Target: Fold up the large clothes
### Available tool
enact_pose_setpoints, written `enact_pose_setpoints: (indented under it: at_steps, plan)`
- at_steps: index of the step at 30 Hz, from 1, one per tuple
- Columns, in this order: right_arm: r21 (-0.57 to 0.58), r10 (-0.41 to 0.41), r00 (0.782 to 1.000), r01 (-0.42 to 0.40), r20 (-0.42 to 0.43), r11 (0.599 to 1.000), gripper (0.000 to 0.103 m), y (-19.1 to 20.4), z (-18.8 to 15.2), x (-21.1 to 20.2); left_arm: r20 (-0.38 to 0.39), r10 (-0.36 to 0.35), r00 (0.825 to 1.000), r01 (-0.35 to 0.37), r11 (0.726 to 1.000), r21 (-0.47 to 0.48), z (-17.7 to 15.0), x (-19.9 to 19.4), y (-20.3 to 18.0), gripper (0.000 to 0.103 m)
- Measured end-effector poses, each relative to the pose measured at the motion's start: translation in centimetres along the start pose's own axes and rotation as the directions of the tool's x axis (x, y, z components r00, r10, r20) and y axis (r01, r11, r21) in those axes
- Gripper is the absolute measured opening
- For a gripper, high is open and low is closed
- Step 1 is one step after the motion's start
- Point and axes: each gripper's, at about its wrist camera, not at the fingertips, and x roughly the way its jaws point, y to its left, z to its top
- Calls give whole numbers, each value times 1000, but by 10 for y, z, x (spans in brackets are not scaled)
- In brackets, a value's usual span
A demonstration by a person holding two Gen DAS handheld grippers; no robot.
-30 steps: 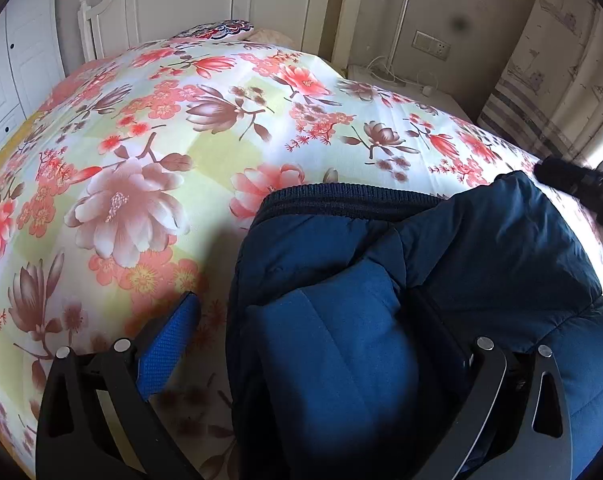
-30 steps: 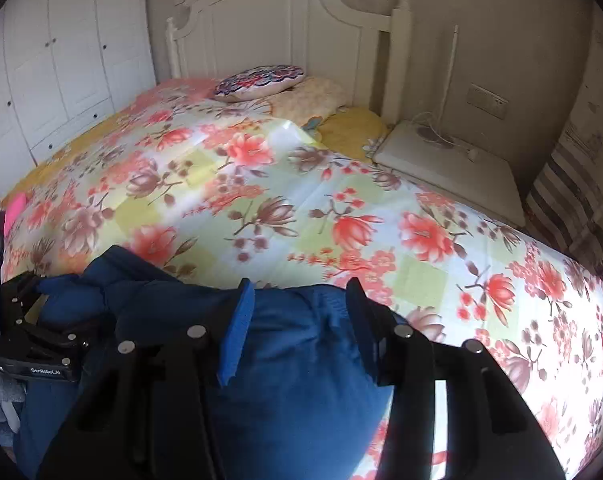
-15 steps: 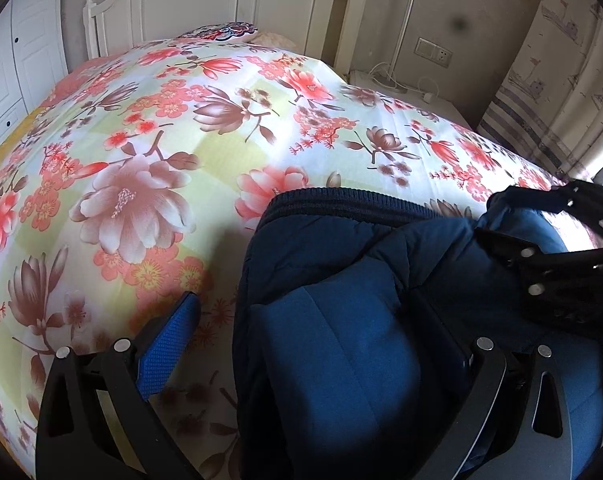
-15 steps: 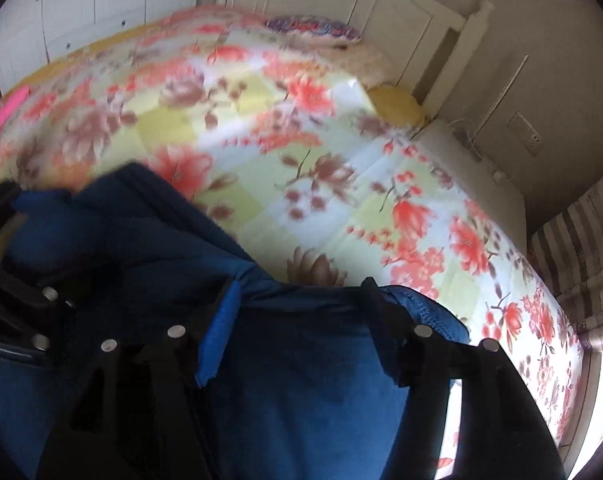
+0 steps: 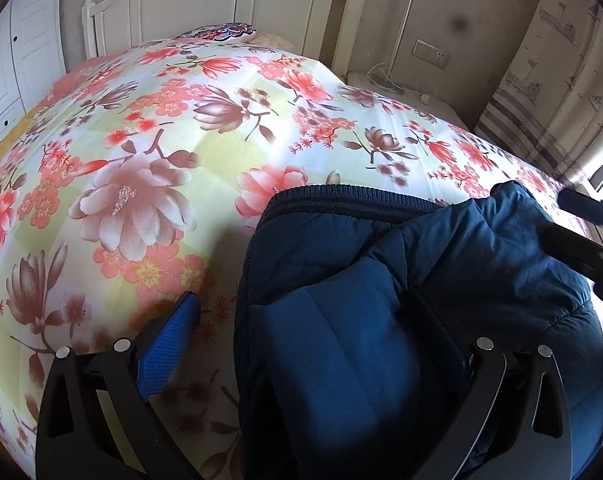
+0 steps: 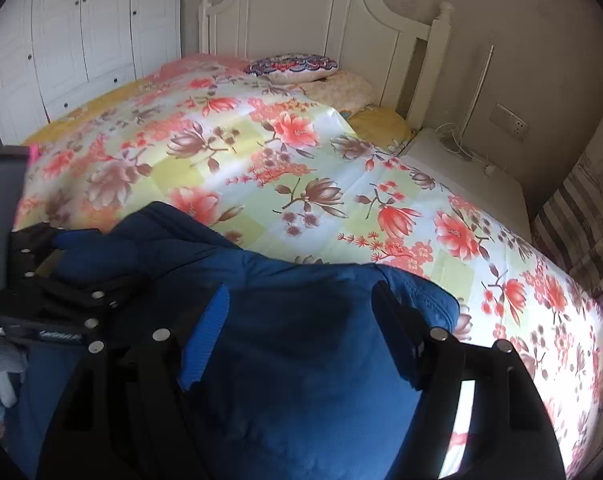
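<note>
Midway through a fold: navy padded jacket [image 5: 381, 280] bunched at the bed's [image 5: 141, 140] near edge.
Left gripper [image 5: 305, 328] jaws spread wide around its folded panel; right gripper [image 6: 301, 312] jaws likewise open, fabric between them, ungripped.

Ahead of the left tool [image 5: 301, 344] the floral quilt [image 5: 149, 152] lies bare all the way to the white headboard [image 5: 237, 4] — wide room for a tool to pass on that side. The blue padded jacket [image 5: 401, 280] bulks up as a mound between the two tools, and the right tool [image 5: 581, 216] hangs just beside its far edge. In the right wrist view the quilt is also bare beyond the jacket [image 6: 301, 360] up to the patterned pillow [image 6: 293, 66]. The bedside table [image 6: 473, 176] and the striped curtain [image 6: 581, 208] close off the right side; white wardrobe doors [image 6: 81, 32] wall the left.
</note>
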Motion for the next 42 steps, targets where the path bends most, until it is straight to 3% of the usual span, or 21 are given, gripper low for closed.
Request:
enact_pose_setpoints:
  at_steps: [1,4,6,7,8,10,12,14,15,17,20,21,23,27,28,29,31,32,37,42]
  plan:
    - [10,25,999,-25,33,1000,73,3,-9,-19,0,-10,1000,10,1000,-6,0,0,2,99]
    - [-9,56,994,-56,94,998,88,21,-42,-56,-7,-37,999,37,999,-25,0,0,5,99]
    - [-127,54,999,-53,6,991,89,46,-71,-56,-10,-44,999,44,999,-26,1,-7,7,99]
    - [-140,24,999,-19,34,990,89,50,-82,-64,5,-41,999,41,999,-36,-1,-18,8,99]
    - [-118,27,998,-19,59,993,90,47,-91,-74,37,-31,999,33,998,-49,-6,-36,11,98]
    - [-38,110,993,-108,43,993,90,31,-106,-88,84,-89,992,93,995,-43,-19,-67,15,98]
    - [64,172,984,-175,45,983,96,8,-120,-99,53,-166,985,167,986,-15,-35,-83,18,98]
    - [141,202,979,-206,39,968,98,-10,-133,-102,-5,-279,960,279,960,-35,-56,-85,25,99]
    - [175,230,972,-233,37,956,100,-19,-139,-102,-26,-302,953,301,952,-51,-65,-83,28,99]
    - [270,332,942,-330,40,905,100,-35,-152,-96,-58,-358,932,352,932,-91,-85,-78,35,99]
    - [363,443,896,-426,41,829,100,-43,-167,-81,-76,-484,872,461,863,-206,-110,-66,49,99]
    - [384,469,882,-447,39,808,100,-44,-171,-76,-62,-506,860,482,847,-223,-113,-65,51,99]
    - [415,519,854,-488,44,768,101,-42,-174,-67,-62,-517,854,494,841,-221,-116,-66,48,99]
    - [420,521,853,-488,41,765,101,-42,-171,-63,-113,-538,835,512,837,-193,-113,-61,31,99]
    - [415,520,853,-488,40,768,101,-41,-171,-64,-117,-565,817,538,819,-200,-109,-57,32,97]
    - [412,519,854,-489,45,769,101,-41,-173,-66,-116,-624,773,591,775,-225,-106,-51,34,91]
    - [397,505,860,-489,71,777,94,-36,-175,-70,-109,-659,744,626,745,-232,-105,-46,33,79]
    - [374,487,869,-481,85,793,86,-34,-176,-74,-93,-665,741,634,739,-229,-106,-47,31,72]
    - [304,354,920,-389,166,869,66,-40,-174,-96,-11,-625,780,618,774,-140,-96,-65,-1,52]
    - [301,209,949,-276,238,913,61,-95,-154,-119,56,-650,758,652,755,-63,-44,-60,-58,50]
